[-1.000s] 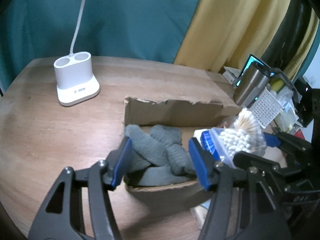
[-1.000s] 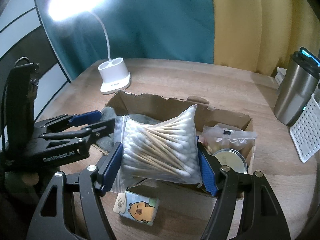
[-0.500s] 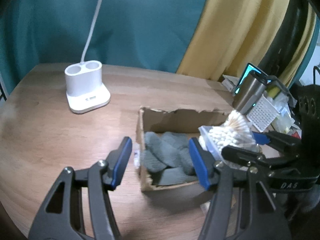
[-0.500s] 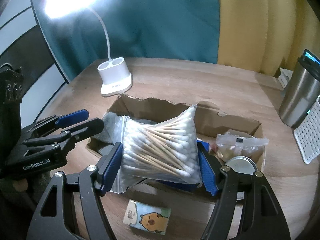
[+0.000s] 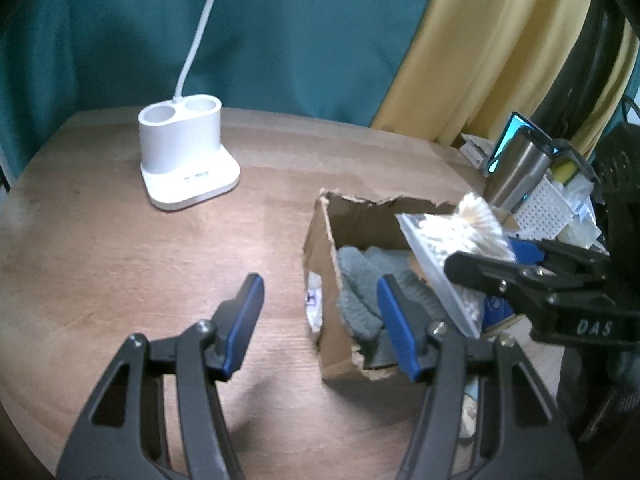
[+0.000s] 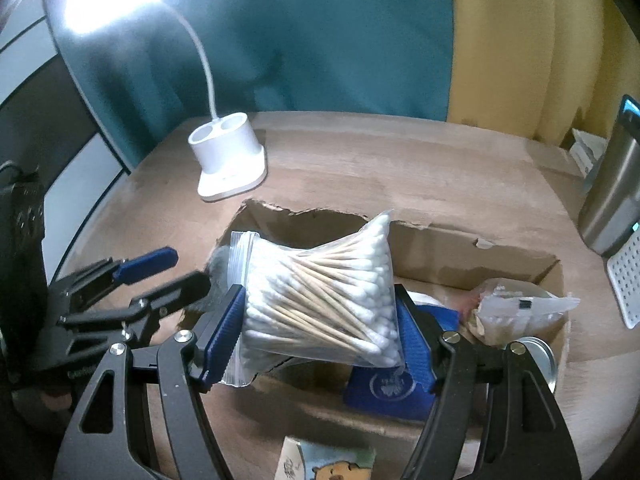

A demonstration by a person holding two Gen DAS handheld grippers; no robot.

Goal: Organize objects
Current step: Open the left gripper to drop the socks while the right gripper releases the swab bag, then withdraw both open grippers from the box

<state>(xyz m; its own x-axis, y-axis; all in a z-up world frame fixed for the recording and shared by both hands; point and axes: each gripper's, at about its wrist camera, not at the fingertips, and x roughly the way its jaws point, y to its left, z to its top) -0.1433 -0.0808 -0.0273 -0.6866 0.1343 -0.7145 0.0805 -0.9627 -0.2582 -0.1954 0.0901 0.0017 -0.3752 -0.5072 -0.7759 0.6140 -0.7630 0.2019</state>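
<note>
**Swab bag held over box**

R gripper (image 6: 320, 332) clamps the swab bag (image 6: 320, 296) w/ both pads, above the box (image 6: 440, 248). L gripper (image 5: 320, 320) open, empty, straddling the box's left wall, grey cloth (image 5: 356, 280) inside.

On the table (image 6: 400, 168), the lamp base (image 6: 228, 160) stands behind the cardboard box (image 6: 460, 248).

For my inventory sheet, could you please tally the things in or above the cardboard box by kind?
Bag of swabs: 1
Grey cloth: 1
Blue pouch: 1
Clear packet: 1
Round tin: 1
Total: 5
</note>
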